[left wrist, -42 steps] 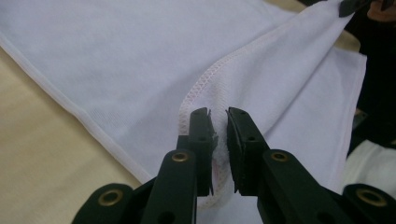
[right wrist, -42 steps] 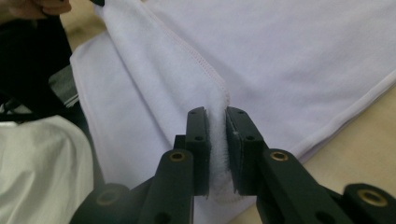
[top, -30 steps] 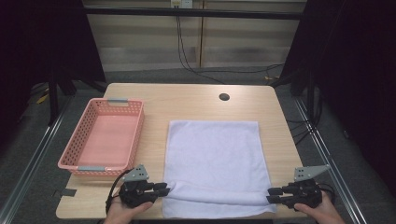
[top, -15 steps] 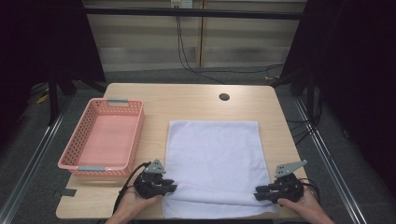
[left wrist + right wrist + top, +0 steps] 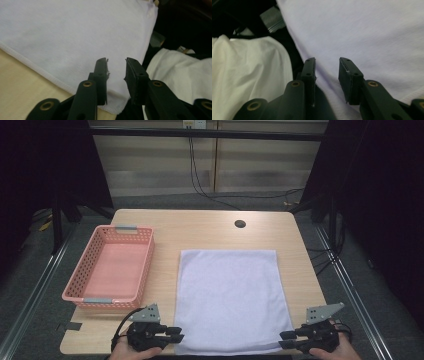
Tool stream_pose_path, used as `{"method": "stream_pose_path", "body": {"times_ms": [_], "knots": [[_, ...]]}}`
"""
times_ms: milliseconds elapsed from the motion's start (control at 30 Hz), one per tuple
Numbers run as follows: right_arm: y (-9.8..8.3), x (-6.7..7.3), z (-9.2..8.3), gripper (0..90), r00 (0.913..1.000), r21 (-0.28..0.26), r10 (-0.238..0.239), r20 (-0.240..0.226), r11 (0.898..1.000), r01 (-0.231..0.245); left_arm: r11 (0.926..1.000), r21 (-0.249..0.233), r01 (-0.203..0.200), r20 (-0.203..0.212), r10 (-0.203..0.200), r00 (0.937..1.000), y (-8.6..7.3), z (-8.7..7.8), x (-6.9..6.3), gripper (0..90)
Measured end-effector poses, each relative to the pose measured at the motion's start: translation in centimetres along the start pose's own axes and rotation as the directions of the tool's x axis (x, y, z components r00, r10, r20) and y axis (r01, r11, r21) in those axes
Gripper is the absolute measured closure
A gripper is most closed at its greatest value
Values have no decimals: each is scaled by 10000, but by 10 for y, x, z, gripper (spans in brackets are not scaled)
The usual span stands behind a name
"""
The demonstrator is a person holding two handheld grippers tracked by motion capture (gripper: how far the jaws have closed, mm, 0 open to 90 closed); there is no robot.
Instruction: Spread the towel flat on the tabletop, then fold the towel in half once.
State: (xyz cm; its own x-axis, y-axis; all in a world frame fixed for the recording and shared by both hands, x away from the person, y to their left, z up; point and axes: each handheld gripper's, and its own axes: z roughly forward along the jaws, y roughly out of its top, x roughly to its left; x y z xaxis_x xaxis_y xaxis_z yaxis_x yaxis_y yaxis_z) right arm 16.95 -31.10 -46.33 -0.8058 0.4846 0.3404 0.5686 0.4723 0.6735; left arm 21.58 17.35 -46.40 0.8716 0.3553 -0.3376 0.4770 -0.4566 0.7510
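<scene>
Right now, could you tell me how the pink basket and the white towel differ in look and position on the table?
The pink basket is a rigid, perforated container with raised walls, while the white towel is soft cloth lying flat. The basket sits toward the table's left edge; the towel lies right of it, apart, reaching the near edge. Both grippers, left and right, flank the towel's near corners, not the basket. Both are rectangular and rest on the wooden table.

I'm in a lab recording bay. My wooden table point(image 5: 200, 227) stands between dark curtains point(image 5: 380, 195). Cables point(image 5: 200, 180) trail across the floor.

Towel point(image 5: 230, 302) flat on table point(image 5: 200, 227), centre-right; basket point(image 5: 111, 268) left of towel; grippers at towel's near corners.
</scene>
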Motion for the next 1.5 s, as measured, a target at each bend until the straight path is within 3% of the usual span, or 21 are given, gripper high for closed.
{"method": "stream_pose_path", "body": {"times_ms": [67,133,200,300,367,500,567,600,633,700,900,967,1067,1167,1200,1267,1367,1500], "knots": [[0,-6,-2,661,9993,-542,254,274,9982,-239,9995,-255,201,-251,-207,9995,5,0,8,653],[2,-15,-4,643,9967,-934,523,627,9946,-463,9987,-414,307,-449,-326,9985,10,5,17,662],[5,-25,-4,637,9928,-1245,754,935,9902,-634,9981,-226,569,-868,-586,9945,16,15,28,653],[15,-38,-1,625,9861,-1467,941,1371,9864,-737,9981,68,616,-989,-607,9932,26,28,42,662],[22,-45,5,619,9811,-1612,1038,1632,9839,-773,9968,341,730,-1433,-674,9874,34,37,52,647],[39,-57,23,571,9758,-1339,952,1969,9886,-695,9930,500,1068,-1836,-960,9783,47,52,73,573],[47,-64,32,557,9713,-1237,857,2217,9906,-592,9933,600,989,-2083,-845,9744,54,59,82,558],[51,-68,37,539,9708,-1154,882,2233,9913,-635,9915,706,1094,-2207,-914,9710,56,62,88,538],[54,-72,41,518,9666,-1128,917,2391,9914,-662,9907,497,1264,-2279,-1120,9672,57,64,92,529],[60,-82,49,517,9628,-983,1057,2485,9916,-835,9885,594,1387,-2305,-1216,9654,57,68,98,523],[69,-106,66,501,9428,-727,1279,3077,9912,-1108,9921,563,1117,-2537,-940,9627,53,68,101,558],[69,-109,69,524,9428,-682,1104,3146,9933,-935,9918,693,1071,-2602,-857,9617,53,68,100,571],[67,-104,70,526,9368,-525,746,3419,9968,-602,9947,613,828,-3013,-607,9516,50,69,95,649],[63,-98,67,535,9320,-318,517,3587,9986,-432,9952,619,759,-2834,-554,9574,45,67,88,681],[61,-97,67,540,9352,-318,435,3514,9989,-345,9957,574,722,-2777,-535,9592,43,67,85,690],[59,-94,65,557,9328,-174,260,3595,9996,-211,9954,699,658,-2588,-456,9649,40,65,79,691],[54,-86,62,557,9318,-21,133,3628,9999,-135,9953,756,602,-2580,-388,9654,38,66,73,697],[47,-82,56,556,9449,-170,445,3244,9990,-412,9937,893,673,-2291,-452,9723,35,65,64,696]]}}
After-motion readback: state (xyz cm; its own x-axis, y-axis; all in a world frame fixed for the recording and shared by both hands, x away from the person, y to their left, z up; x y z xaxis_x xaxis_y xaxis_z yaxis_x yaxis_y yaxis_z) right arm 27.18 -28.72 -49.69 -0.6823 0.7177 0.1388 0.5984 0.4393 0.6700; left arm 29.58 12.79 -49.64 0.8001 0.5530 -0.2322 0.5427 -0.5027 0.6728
